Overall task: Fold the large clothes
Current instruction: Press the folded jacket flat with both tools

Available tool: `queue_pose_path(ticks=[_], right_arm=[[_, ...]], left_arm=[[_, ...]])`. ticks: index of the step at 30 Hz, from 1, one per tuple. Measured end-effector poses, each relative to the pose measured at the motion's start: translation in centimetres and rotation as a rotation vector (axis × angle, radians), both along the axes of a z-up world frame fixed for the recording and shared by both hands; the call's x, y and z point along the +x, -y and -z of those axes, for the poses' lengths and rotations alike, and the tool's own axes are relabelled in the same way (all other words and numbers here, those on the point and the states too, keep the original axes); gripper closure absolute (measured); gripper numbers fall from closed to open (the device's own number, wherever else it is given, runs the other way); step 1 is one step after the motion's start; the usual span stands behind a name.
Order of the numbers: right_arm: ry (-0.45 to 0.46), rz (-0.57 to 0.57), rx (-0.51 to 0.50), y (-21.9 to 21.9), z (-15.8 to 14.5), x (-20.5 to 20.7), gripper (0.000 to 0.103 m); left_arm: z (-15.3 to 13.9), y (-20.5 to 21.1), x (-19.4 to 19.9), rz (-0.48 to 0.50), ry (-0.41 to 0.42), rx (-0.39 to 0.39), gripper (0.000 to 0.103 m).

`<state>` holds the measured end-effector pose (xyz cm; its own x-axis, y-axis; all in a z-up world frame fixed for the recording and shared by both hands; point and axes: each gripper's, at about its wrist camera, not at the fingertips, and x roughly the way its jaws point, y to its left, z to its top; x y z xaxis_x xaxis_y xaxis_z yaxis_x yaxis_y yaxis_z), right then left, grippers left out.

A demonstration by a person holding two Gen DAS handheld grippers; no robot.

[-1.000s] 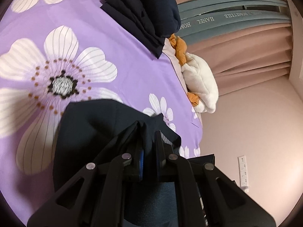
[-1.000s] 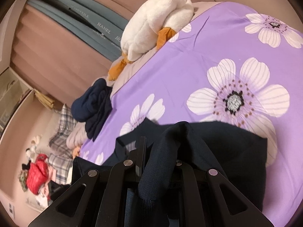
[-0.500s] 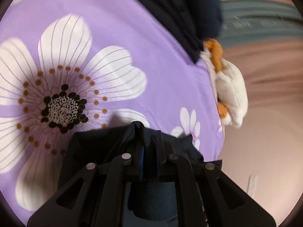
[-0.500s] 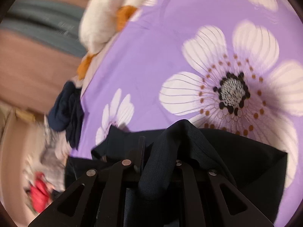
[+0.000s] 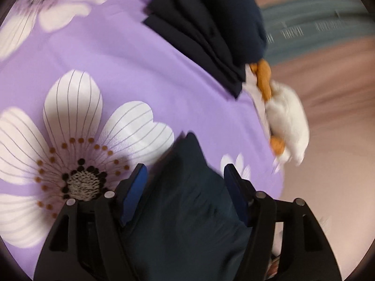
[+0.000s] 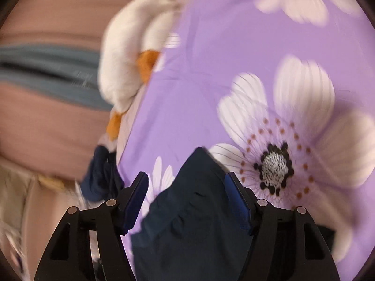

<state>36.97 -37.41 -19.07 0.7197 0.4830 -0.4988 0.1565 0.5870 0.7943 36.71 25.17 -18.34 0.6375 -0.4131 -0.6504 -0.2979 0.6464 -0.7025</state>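
A dark navy garment [image 5: 187, 206] lies on the purple flowered bedsheet [image 5: 112, 70]. In the left wrist view my left gripper [image 5: 185, 175] is open, its blue pads apart, with a peak of the garment rising between them. In the right wrist view my right gripper [image 6: 187, 182] is also open, jaws wide, and a peak of the same garment [image 6: 194, 210] stands between the fingers, not pinched. Both views are motion-blurred.
A pile of dark navy clothes [image 5: 211, 28] sits further up the bed; it also shows in the right wrist view [image 6: 100, 175]. A white and orange plush toy [image 5: 286, 121] [image 6: 131, 53] lies at the bed's edge. Pink curtains [image 6: 46, 121] hang behind.
Both grippers were shut on the navy garment; now both have opened and let go. The cloth has dropped onto the sheet, with a peak left between each pair of fingers.
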Motion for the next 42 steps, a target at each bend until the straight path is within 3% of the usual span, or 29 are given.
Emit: queue_pose_path(ticks=[6,9,11,16,18,21,23,26,30,34,39,42], right_arm=[[-0.003,-0.208,-0.448,-6.4,-1.5,-1.5,0.035],[-0.033,-0.211,-0.561,-6.7,-0.8,-2.4,0.035],[-0.051,-0.211,-0.516,-5.8,-0.2,-3.1,0.035],[-0.044,-0.195,-0.474,-4.1,-0.2,-6.9,0.035],[-0.039,-0.199,-0.438,-3.8,-0.1,-8.3,0.035],[-0.037,-0.228,-0.373,-3.2,0.6,-10.7,0.035],[-0.031,-0.243,-0.37,-3.2,0.8,-11.8,0.035],[-0.06,-0.265,-0.357,-3.5,1.5,-12.6,0.035],[-0.072,-0.31,-0.311,-4.1,2.3,-13.5,0.035],[0.009,-0.332,-0.264,-4.3,2.0,-14.7,0.035],[0.007,-0.307,-0.239,-3.6,2.6,-14.6,0.042],[0.005,-0.324,-0.285,-4.7,2.8,-14.7,0.043]], left_arm=[[0.3,4.7,-2.5,0.231,-0.001,0.198,0.036],[0.3,5.7,-4.1,0.287,0.019,0.274,0.036],[0.1,5.2,-5.7,0.299,0.038,0.271,0.034],[0.0,1.8,-10.4,0.257,0.067,0.165,0.031],[0.2,1.1,-12.3,0.265,0.065,0.132,0.03],[0.6,0.3,-14.4,0.236,0.053,0.143,0.03],[1.3,0.1,-15.4,0.236,0.045,0.094,0.03],[2.2,0.9,-15.9,0.259,0.039,0.033,0.031],[1.9,2.3,-16.4,0.282,0.073,0.017,0.032],[1.6,2.2,-16.7,0.294,0.109,-0.023,0.035],[1.6,2.0,-16.9,0.333,0.122,-0.019,0.039],[2.6,2.8,-16.2,0.369,0.062,0.016,0.042]])
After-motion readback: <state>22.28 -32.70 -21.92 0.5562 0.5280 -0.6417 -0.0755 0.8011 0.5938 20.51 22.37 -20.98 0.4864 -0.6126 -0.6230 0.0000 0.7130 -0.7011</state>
